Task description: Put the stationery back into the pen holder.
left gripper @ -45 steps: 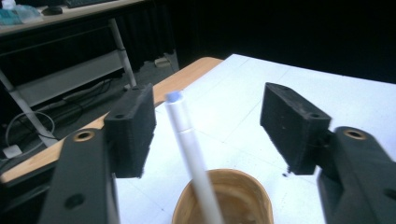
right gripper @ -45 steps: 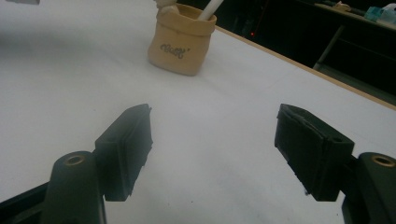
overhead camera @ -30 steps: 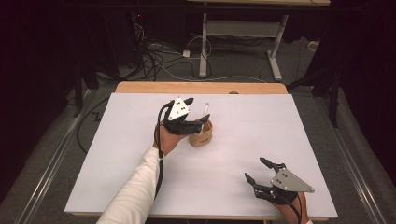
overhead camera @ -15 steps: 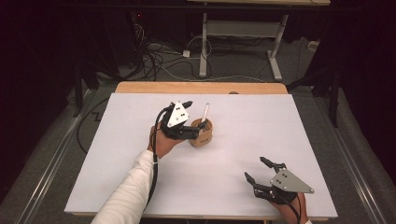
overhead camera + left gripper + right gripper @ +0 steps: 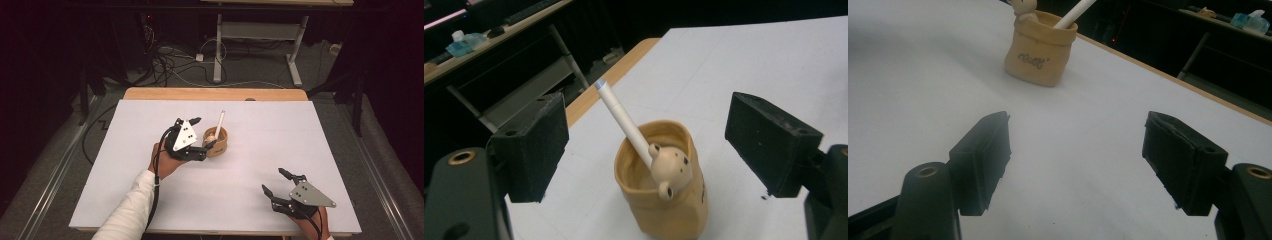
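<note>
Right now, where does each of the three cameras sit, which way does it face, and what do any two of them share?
High view: above the near table edge, looking forward and down at the white table; both forearms, left gripper and right gripper show.
Left gripper view: rides the left gripper, looking down between open jaws at the tan sack-shaped ceramic pot holding a white pen.
Right gripper view: rides the right gripper, low over the table, jaws open.
Shared: all three show pot and pen.
</note>
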`<state>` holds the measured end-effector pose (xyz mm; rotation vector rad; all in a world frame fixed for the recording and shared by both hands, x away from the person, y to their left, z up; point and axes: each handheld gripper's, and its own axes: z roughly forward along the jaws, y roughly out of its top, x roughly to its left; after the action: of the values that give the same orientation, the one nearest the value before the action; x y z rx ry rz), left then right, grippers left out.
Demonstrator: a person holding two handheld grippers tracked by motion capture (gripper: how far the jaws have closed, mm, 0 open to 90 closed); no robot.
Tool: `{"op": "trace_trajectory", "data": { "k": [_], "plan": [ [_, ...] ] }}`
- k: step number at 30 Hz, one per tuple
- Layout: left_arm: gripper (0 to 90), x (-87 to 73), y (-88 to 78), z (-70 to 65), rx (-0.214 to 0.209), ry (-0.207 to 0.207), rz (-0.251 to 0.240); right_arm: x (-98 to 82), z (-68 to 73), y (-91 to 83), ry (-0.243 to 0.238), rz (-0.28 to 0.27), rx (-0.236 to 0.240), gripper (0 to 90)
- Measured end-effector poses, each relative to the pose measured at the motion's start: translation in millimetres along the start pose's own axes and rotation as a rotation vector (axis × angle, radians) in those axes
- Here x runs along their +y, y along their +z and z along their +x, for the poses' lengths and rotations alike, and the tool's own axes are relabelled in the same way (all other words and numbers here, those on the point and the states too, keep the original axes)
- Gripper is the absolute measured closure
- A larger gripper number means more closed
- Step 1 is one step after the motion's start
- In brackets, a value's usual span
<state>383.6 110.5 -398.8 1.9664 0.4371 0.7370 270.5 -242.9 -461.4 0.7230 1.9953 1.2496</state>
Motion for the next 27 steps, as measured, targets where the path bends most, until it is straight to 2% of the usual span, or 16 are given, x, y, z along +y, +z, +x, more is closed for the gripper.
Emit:
{"op": "trace_trajectory", "data": {
  "k": [9, 21, 27],
  "plan": [
    [16.8, -15.4, -18.3, -4.7, 0.006, 0.018, 0.019, 0.4, 0.9, 1.4, 0.004, 0.006, 0.000, 27.1],
    [16.8, -13.3, -28.7, -12.7, -0.018, 0.049, 0.025, 0.7, 2.4, 0.9, -0.004, 0.009, 0.003, 26.6],
    [16.8, -13.0, -35.0, -20.1, -0.015, 0.078, 0.021, 1.5, 2.0, -0.2, -0.003, 0.001, 0.002, 26.6]
  ]
}}
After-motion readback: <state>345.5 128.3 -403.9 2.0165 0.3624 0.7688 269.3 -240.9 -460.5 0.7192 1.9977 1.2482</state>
